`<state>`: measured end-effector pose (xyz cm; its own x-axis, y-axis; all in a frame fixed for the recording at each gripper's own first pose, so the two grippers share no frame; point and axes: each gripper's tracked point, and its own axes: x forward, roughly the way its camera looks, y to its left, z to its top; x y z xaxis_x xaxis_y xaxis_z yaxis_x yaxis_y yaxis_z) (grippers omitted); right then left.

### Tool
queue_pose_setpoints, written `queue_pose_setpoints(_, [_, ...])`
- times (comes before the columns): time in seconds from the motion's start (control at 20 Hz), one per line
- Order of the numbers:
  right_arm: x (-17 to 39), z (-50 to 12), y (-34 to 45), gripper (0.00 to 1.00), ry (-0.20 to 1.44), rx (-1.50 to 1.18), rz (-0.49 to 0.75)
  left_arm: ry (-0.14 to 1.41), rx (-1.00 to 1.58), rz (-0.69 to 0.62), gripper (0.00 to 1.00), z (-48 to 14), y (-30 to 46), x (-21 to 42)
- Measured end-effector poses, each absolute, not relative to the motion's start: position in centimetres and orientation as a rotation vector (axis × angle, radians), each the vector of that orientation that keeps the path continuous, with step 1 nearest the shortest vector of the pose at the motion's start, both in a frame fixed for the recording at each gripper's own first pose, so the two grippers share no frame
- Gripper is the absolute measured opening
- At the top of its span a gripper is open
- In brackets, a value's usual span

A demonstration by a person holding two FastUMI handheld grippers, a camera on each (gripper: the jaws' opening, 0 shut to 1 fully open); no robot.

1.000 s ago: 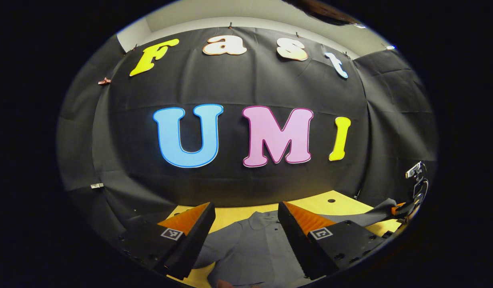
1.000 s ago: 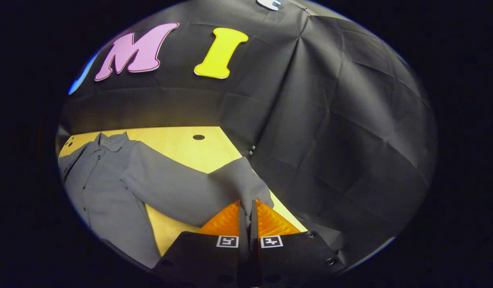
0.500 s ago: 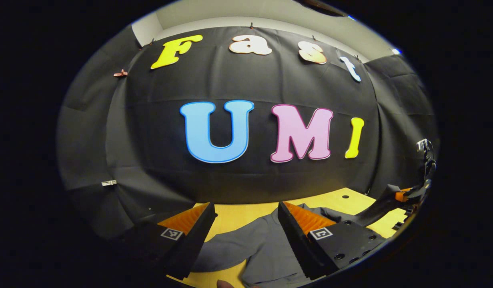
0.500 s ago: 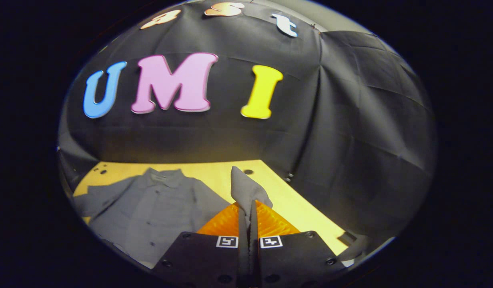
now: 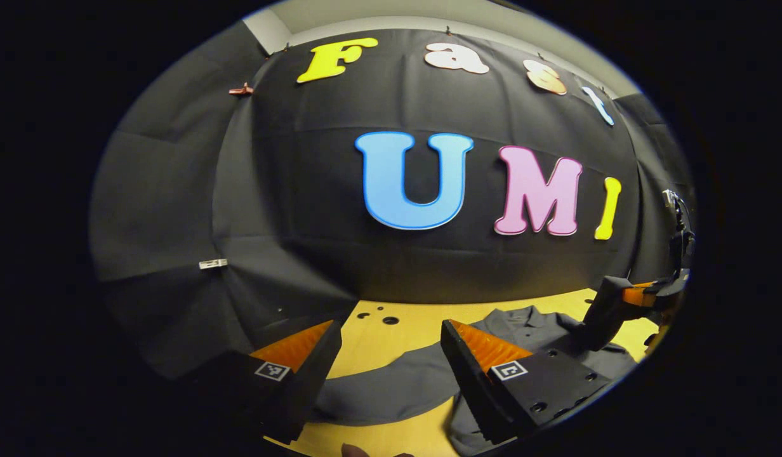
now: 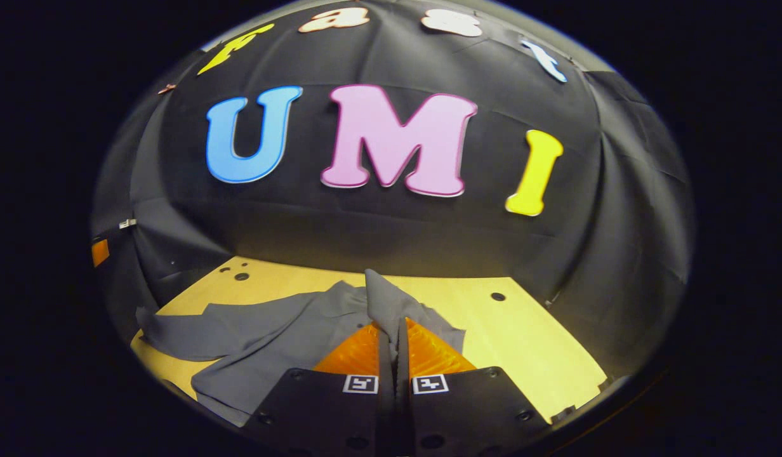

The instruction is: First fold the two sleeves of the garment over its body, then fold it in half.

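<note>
Folding step: judged to be the first sleeve fold, with the right sleeve cuff point(image 6: 391, 304) lifted and carried over the shirt body.
Right claw point(image 6: 396, 330): closed, both fingers pinching the cuff, which stands up as a peak of grey cloth just ahead of the tips.
Left claw point(image 5: 391, 343): jaws spread wide, holding nothing, hovering above the other sleeve point(image 5: 391, 384).
Garment point(image 6: 264, 336): a grey buttoned shirt lying on the yellow counter point(image 6: 524, 336); its left sleeve stretches flat outward toward the counter's edge.
Right claw seen from the left gripper view point(image 5: 610, 304): over the collar end of the shirt, cloth hanging from it.
Risk, slipping: only a small pinch of cuff is held, so a quick pull could tug it free before it reaches the body.
Risk, bunching: the sleeve looks slack and twisted under the grip; dropped as it is, it may land crumpled rather than flat.
Risk, dragging: pulling too far across could shift the whole shirt on the smooth counter.
</note>
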<state>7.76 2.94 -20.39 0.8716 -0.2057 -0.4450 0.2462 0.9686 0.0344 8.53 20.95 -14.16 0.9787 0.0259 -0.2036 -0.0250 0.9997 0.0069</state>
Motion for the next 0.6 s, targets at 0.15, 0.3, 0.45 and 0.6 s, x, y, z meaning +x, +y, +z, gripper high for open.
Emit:
queue_pose_setpoints(0.15, [10.2, -23.1, 6.0, 0.05, 0.492, 0.076, -0.192, 0.249, 0.023, 0.062, 0.99, -17.0, 23.9, 9.0])
queue_pose_setpoints(0.3, [11.7, -25.5, 8.6, 0.05, 0.533, 0.091, -0.174, 0.287, 0.030, 0.070, 0.99, -20.3, 25.8, 9.6])
queue_pose_setpoints(0.45, [12.8, -28.2, 10.6, 0.05, 0.580, 0.108, -0.166, 0.347, 0.031, 0.084, 0.99, -23.8, 27.5, 10.5])
queue_pose_setpoints(0.6, [13.4, -31.1, 12.7, 0.06, 0.642, 0.121, -0.145, 0.408, 0.013, 0.111, 0.99, -27.6, 29.0, 11.1])
